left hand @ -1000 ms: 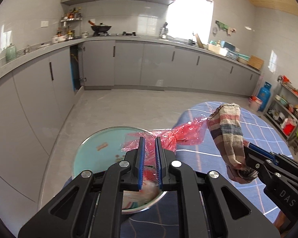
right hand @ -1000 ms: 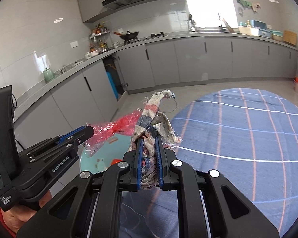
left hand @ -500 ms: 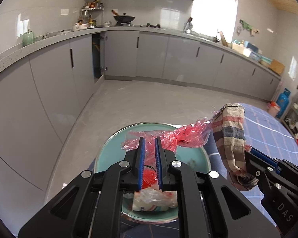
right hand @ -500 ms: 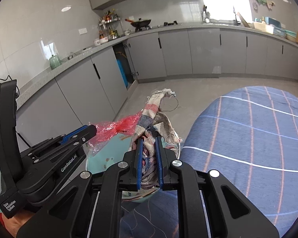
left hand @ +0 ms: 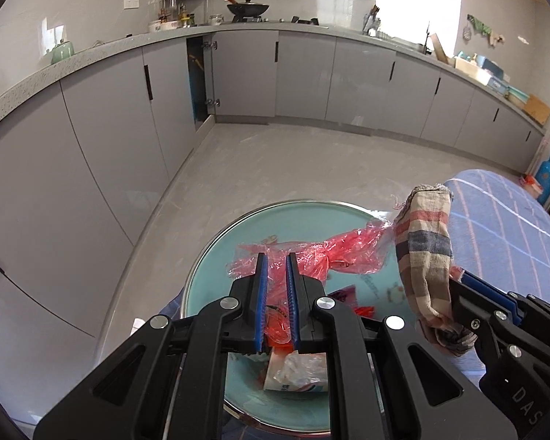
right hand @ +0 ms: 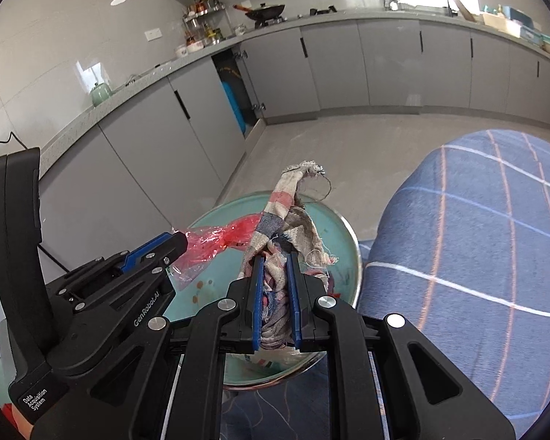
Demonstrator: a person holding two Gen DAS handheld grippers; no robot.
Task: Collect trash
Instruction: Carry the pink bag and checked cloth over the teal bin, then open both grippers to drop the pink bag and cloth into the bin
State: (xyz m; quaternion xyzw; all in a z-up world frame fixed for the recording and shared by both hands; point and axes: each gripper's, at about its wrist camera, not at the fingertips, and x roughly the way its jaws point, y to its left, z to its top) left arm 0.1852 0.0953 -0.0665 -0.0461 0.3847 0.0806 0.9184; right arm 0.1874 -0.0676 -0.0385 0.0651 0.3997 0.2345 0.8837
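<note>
My left gripper (left hand: 275,264) is shut on a crumpled red plastic wrapper (left hand: 333,253), which hangs over a pale green enamel basin (left hand: 216,267). Inside the basin lie a white packet (left hand: 297,372) and red scraps. My right gripper (right hand: 274,266) is shut on a striped, frayed cloth rag (right hand: 293,220), also held above the basin (right hand: 343,242). In the right wrist view the left gripper (right hand: 179,238) comes in from the left with the red wrapper (right hand: 216,244) touching the rag. The rag (left hand: 425,253) and right gripper (left hand: 462,278) appear at the right of the left wrist view.
A round table with a blue checked cloth (right hand: 476,256) lies to the right of the basin. Grey kitchen cabinets (left hand: 304,77) and a worktop with a wok (left hand: 247,8) run along the far walls. One cabinet door (left hand: 198,80) stands ajar. A blue gas cylinder (left hand: 548,172) stands far right.
Both grippers have moved forward and down over the basin with their loads. The basin now fills more of both views, and the packet inside it shows more.
</note>
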